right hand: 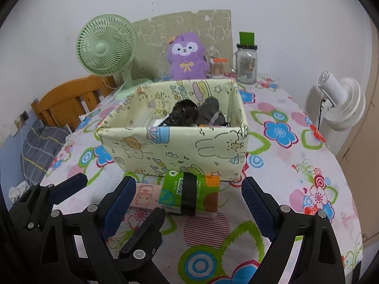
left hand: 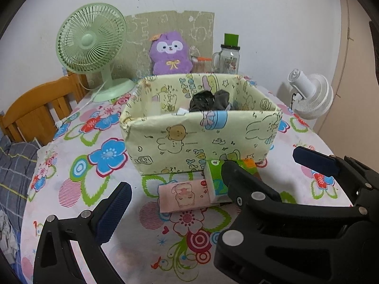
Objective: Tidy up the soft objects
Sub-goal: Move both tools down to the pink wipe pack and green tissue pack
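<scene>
On counter [right hand: 296, 123], flowered cloth: yellow box [right hand: 175, 146] at centre, open top, holding a black bundle [right hand: 182, 113] and a grey bundle [right hand: 210, 113] side by side. Just in front of box, at its 6 o'clock, two tissue packs: green pack [right hand: 189, 194] overlaps pink pack [right hand: 144, 196], which lies at its 9 o'clock.

Right hand-held gripper [right hand: 189, 203]: jaws wide apart, one pad on either side of green pack, not touching it; nothing held. Left hand-held gripper [left hand: 170, 194]: left finger [left hand: 113, 213] clear; right finger hard to separate from the other tool's arms crossing the view, so opening cannot be told. Pink pack [left hand: 182, 196] lies ahead of it, untouched.

Behind box, 12 o'clock: purple plush [right hand: 187, 59]. Green fan [right hand: 106, 47] at 10 o'clock, jar [right hand: 246, 64] at 1 o'clock, white fan [right hand: 341, 101] at 3 o'clock off counter edge. Wooden chair [right hand: 71, 99] at 9 o'clock.
</scene>
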Tool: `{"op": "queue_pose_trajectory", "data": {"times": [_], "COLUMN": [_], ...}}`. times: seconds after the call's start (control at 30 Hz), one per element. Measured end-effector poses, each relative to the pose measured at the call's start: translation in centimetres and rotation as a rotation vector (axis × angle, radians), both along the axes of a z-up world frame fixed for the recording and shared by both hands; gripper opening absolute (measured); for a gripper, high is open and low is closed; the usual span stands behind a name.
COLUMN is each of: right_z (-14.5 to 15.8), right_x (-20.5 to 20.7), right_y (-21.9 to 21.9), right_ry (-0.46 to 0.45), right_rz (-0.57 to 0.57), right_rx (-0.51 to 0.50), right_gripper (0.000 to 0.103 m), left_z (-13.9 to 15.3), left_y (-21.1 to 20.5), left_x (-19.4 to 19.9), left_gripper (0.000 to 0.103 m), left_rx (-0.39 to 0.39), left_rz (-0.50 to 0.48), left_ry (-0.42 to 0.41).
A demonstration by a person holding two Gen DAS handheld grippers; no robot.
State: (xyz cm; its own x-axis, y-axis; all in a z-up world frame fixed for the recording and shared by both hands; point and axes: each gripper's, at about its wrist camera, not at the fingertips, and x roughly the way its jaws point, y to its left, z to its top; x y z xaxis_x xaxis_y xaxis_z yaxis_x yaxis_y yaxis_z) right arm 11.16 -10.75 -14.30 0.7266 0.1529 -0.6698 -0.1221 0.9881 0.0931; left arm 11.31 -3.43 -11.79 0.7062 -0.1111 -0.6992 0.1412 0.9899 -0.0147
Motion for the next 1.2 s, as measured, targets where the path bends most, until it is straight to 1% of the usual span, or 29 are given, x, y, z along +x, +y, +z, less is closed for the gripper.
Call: {"op": "queue_pose_trajectory", "data": {"times": [0.57, 0.7, 0.87, 0.93, 0.97, 1.0, 1.2], "right_z": [-5.0, -5.8, -6.5, -6.7, -6.9, -6.9, -6.8], "right_x": [2.9, 3.5, 4.2, 4.4, 4.4, 4.4, 4.1], "right_y": [-0.3, -0.4, -0.2, -0.3, -0.3, -0.2, -0.2], "right_ry": [0.131, 0.154, 0.167, 0.178, 0.180, 0.174, 0.163], "right_rz": [-0.030, -0.033, -0.033, -0.031, -0.027, -0.021, -0.011], "right_rx": [0.024, 0.043, 0.035, 0.037, 0.036, 0.025, 0.020], "right_gripper": [0.093, 0.093, 0.092, 0.089, 0.082, 0.077, 0.076], "left_z": [-4.1, -4.7, -5.3, -5.6, -5.6, -5.7, -5.7], "left_y": [0.2, 0.4, 0.5, 0.5, 0.5, 0.5, 0.2], "left_x": [2.2, 2.7, 3.2, 3.3, 3.3, 3.4, 3.1], "left_gripper": [0.103, 0.103, 0.103, 0.103, 0.103, 0.103, 0.102], "left_rx": [0.014, 0.013, 0.014, 0.011, 0.011, 0.011, 0.013], "left_rz": [0.012, 0.018, 0.020, 0.017, 0.017, 0.015, 0.008], "left_ry": [0.096, 0.112, 0.136, 0.144, 0.146, 0.149, 0.146]}}
